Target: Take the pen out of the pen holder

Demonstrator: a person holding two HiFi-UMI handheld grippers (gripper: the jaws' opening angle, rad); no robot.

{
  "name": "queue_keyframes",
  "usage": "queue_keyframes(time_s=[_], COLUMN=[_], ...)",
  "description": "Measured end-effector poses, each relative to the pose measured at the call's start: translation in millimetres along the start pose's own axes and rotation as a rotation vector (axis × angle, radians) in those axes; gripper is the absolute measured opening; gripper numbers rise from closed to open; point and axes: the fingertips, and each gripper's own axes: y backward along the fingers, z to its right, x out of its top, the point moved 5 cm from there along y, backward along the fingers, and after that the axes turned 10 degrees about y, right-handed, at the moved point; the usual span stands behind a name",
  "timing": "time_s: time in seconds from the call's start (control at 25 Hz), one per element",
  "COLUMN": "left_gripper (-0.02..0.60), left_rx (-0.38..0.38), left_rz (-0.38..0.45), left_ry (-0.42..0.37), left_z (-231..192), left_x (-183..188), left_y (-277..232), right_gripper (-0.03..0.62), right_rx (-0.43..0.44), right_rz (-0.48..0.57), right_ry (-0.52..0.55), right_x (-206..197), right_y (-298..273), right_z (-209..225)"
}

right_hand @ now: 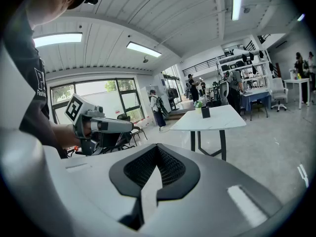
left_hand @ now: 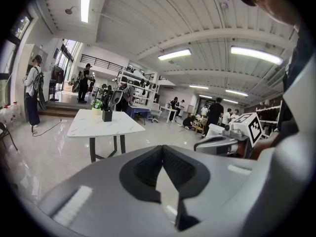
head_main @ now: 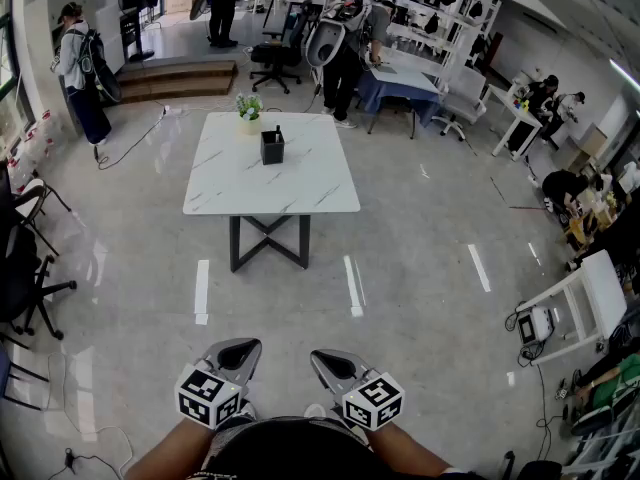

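Left gripper (head_main: 243, 347) and right gripper (head_main: 322, 357), both pressed together and empty, hang well short of the table (head_main: 300, 196). The pen holder (head_main: 272, 146) stands toward the table's far edge (a clumsy reach could topple the plant (head_main: 248, 107) just beside it).

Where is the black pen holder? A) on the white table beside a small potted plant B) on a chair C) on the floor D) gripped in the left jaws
A: the pen holder stands on the white table, beside the potted plant.
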Motion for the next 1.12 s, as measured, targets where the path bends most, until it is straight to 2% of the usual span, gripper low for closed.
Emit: queue_keyframes(time_s=[0.68, 1.12], left_gripper=[0.057, 0.057], left_rx=[-0.002, -0.006], left_rz=[-0.001, 0.007], left_ry=[0.016, 0.009], left_z=[-5, -15], left_x=[-1, 2], left_y=[0, 3], right_gripper=[0.000, 0.000], right_rx=[0.011, 0.009], right_rz=[0.012, -0.005], right_ry=[-0.021, 0.003], right_x=[2, 4], right_y=[-5, -17], right_z=[-2, -5])
